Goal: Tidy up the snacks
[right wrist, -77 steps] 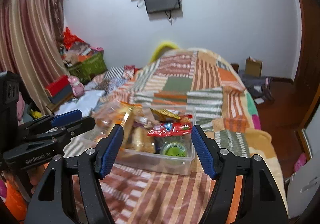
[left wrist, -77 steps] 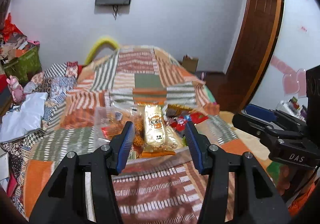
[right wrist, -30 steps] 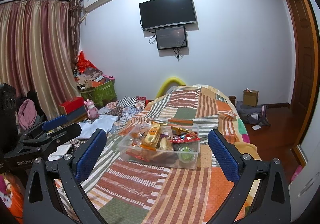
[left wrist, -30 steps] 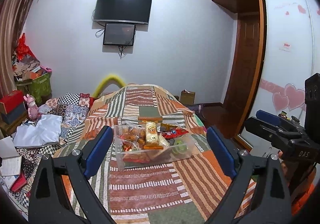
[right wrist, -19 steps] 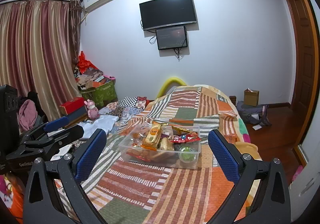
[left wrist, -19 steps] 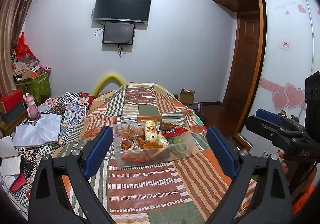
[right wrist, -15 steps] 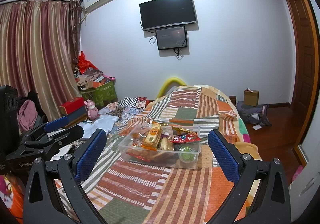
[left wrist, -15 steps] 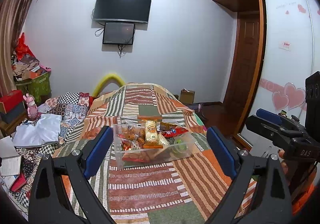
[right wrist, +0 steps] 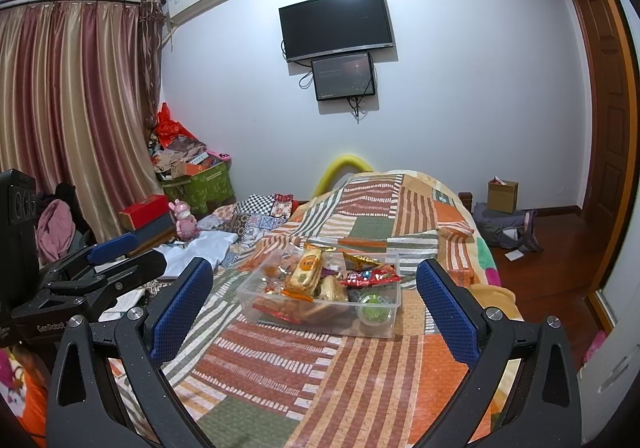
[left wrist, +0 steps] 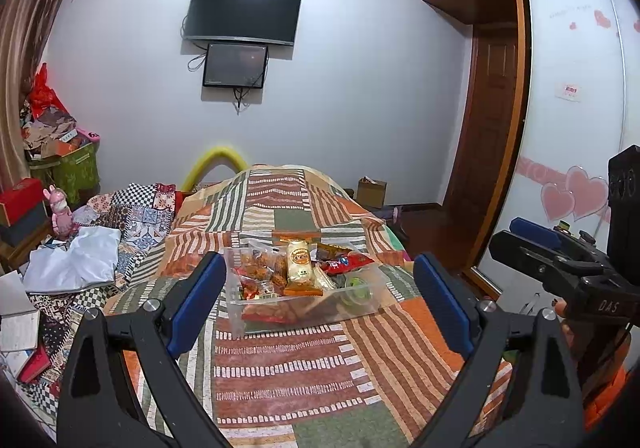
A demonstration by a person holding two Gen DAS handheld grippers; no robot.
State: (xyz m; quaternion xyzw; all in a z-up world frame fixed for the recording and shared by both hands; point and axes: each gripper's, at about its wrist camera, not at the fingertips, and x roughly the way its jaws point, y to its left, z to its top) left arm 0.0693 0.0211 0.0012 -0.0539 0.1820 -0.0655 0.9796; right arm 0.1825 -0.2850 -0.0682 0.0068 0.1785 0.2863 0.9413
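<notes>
A clear plastic bin (left wrist: 240,312) full of snacks sits on the bed's patchwork quilt (left wrist: 280,368), well ahead of both claws and touching neither. Inside it, a tall yellow packet (left wrist: 299,268) leans upright near the middle, red wrappers (right wrist: 370,277) lie toward the right, and a green-lidded cup (right wrist: 374,313) rests in the near right corner (orange-brown pieces fill the left side). The left claw (left wrist: 318,306) is spread wide with nothing between its blue pads (left wrist: 196,300). The right claw (right wrist: 314,312) is spread just as wide and holds nothing. Each claw shows at the edge of the other's view.
</notes>
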